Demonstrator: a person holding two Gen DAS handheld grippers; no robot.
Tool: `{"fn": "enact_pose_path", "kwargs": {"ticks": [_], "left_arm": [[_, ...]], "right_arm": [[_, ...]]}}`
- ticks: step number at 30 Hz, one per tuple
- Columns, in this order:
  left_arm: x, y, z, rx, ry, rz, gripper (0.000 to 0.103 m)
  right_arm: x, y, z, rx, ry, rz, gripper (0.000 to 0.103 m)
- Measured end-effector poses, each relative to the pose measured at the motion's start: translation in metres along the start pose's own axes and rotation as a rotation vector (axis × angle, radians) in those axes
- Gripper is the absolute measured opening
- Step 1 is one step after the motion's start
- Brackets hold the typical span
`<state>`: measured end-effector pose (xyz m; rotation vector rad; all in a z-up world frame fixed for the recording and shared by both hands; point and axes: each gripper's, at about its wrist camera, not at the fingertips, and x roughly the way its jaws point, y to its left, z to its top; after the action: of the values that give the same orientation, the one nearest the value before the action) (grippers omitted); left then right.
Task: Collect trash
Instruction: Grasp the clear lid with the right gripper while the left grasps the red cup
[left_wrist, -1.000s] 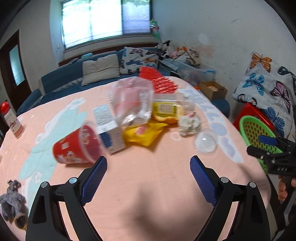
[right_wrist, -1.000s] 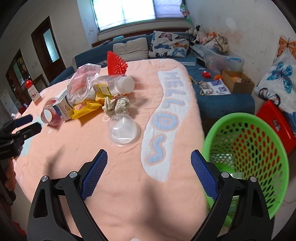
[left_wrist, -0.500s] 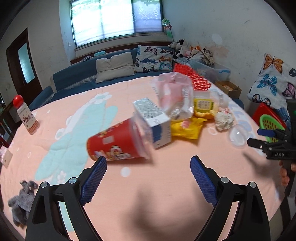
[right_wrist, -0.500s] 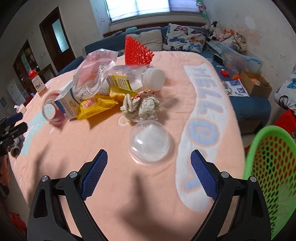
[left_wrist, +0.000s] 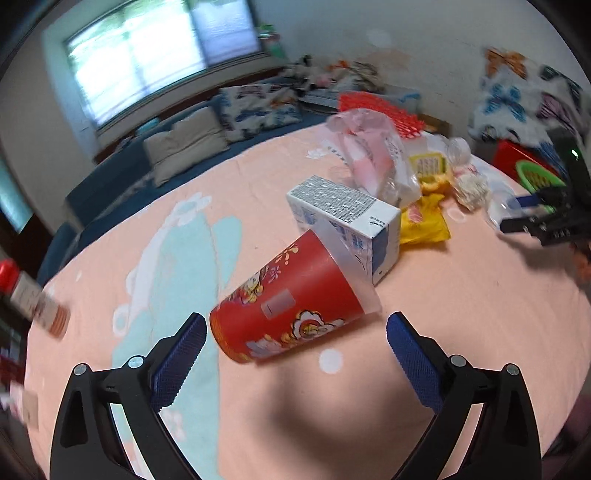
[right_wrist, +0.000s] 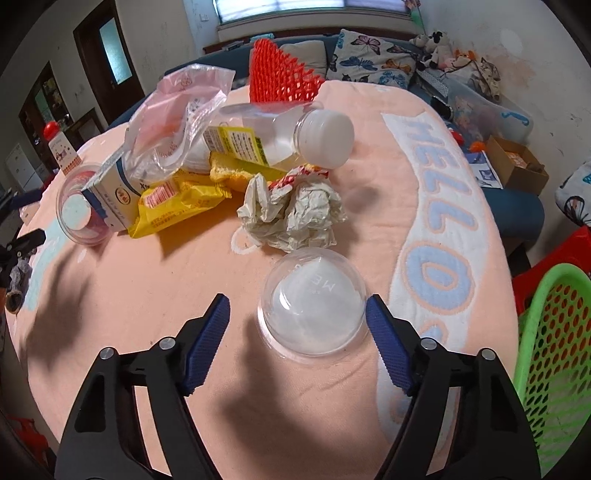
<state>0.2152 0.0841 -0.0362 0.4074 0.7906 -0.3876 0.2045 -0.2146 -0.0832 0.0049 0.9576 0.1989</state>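
my left gripper is spread wide, jaws just been opening a bit more, nothing pinched. the red paper cup lies on its side between the pads, base toward me by the left pad, not touching either one. cup's glossy red w/ cartoon flower prints, clear lid on its mouth, mouth end against the white-and-blue carton lying flat behind it.

my right gripper is narrower, jaws just been closing in around the clear plastic dome lid. dome sits rim-down on the peach blanket, see-thru, faint raised lettering on top. right pad looks right at its edge, left pad still a gap away, so not gripped.

just behind dome: crumpled whitish paper wad w/ a red-striped scrap in it. past that, yellow snack wrapper, clear bottle w/ white cap + yellow label on its side, pinkish plastic bag. green mesh basket is off the blanket's edge at right.
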Motion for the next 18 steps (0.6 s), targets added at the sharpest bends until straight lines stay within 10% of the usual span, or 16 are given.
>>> {"fn": "enact_pose_path", "kwargs": {"ticks": [18], "left_arm": [[0.062,0.007,0.012,0.367,0.065,-0.169,0.096]], "right_arm": [[0.005,0.010,0.004,0.018,0.021,-0.049,0.078]]}}
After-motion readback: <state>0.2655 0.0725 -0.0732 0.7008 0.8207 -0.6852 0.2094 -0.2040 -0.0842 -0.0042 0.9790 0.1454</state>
